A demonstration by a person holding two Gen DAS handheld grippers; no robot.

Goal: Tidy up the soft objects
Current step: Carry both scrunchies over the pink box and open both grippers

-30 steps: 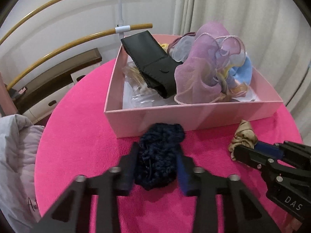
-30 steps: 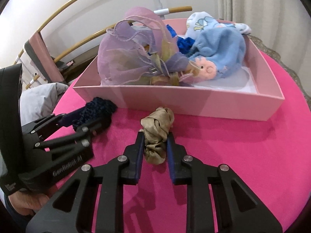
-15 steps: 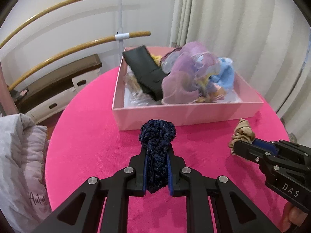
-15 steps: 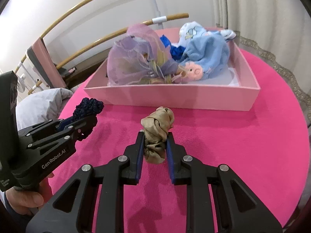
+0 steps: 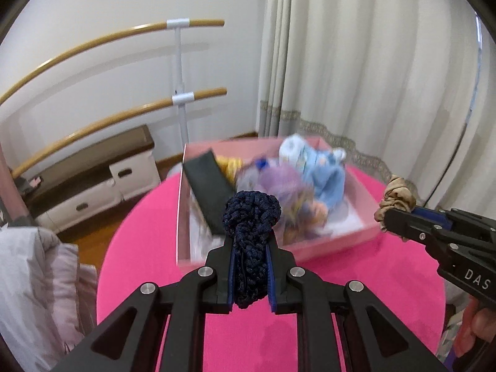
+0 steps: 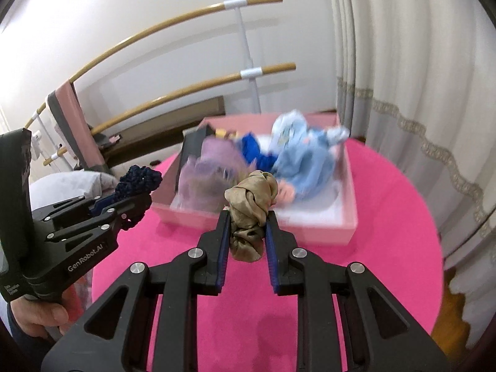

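Scrunchies are the load: a navy knitted scrunchie (image 5: pixel 251 241) is pinched between the fingers of the left gripper (image 5: pixel 250 274), and a tan satin scrunchie (image 6: pixel 249 214) is pinched by the right gripper (image 6: pixel 247 243). Both hang in the air short of the pink box (image 6: pixel 347 217), on its near side, above the pink tablecloth (image 6: pixel 387 248).

The box already looks crowded with a lilac organza piece (image 6: pixel 207 179), a blue plush toy (image 6: pixel 310 161) and a black pouch (image 5: pixel 207 192) leaning on its left wall. A drop onto that heap could roll back over the near rim. Open floor shows by the box's right wall, just beside the plush; that looks the safer landing. The two grippers sit near each other, so crossing paths risks a knock.
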